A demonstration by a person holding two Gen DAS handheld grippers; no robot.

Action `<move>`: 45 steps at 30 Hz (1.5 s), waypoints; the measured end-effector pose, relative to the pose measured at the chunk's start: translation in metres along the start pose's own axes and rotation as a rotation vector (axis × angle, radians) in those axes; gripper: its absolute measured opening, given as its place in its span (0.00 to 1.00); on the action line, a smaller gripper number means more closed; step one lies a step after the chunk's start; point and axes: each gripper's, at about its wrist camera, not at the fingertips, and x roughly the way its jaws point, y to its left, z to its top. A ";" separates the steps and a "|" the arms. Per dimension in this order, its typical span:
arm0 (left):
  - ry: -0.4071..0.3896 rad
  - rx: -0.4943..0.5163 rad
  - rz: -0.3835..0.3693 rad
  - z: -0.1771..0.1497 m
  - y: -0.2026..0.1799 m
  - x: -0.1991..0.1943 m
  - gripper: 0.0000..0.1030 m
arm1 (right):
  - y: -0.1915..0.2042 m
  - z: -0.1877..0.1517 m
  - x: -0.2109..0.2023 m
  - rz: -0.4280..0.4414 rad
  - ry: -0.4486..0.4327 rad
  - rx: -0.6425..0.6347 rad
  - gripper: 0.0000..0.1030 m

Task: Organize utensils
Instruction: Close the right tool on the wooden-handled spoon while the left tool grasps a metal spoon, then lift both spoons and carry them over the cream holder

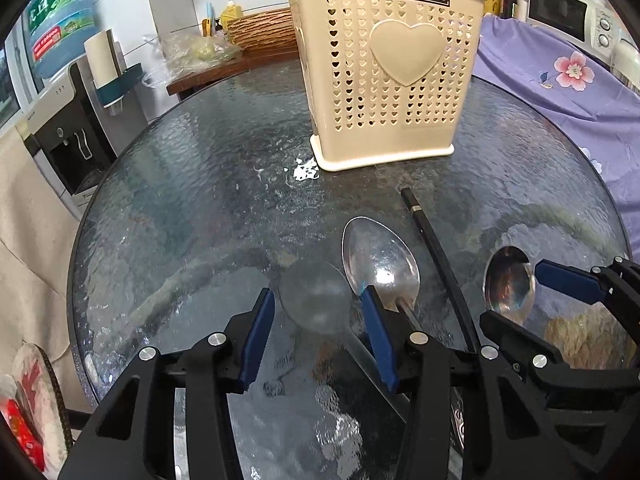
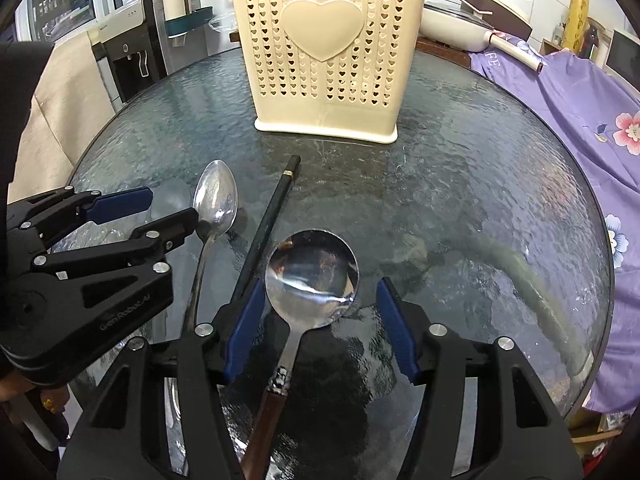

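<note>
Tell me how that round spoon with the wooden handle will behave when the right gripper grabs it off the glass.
The round spoon looks like rigid polished metal, so probably stiff but slippery. Lying flat on the glass table, it may skate before lifting. The right gripper is open around its neck; the broad bowl could make it tip forward.

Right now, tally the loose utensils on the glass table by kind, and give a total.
Spoons: 2, an oval metal spoon and a round-bowled spoon with a brown handle.
Black chopsticks: 1, lying between the two spoons.
Total: 3, all lying in front of the cream utensil holder.
</note>
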 end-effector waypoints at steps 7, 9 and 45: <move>0.005 -0.008 0.005 0.003 0.000 0.002 0.38 | 0.004 0.003 0.000 -0.034 0.001 -0.011 0.52; 0.008 -0.013 0.009 0.004 0.001 0.003 0.39 | 0.003 0.003 0.001 -0.024 0.006 -0.002 0.52; -0.216 -0.024 -0.144 0.015 0.015 -0.061 0.35 | -0.011 0.015 -0.055 0.134 -0.179 -0.015 0.46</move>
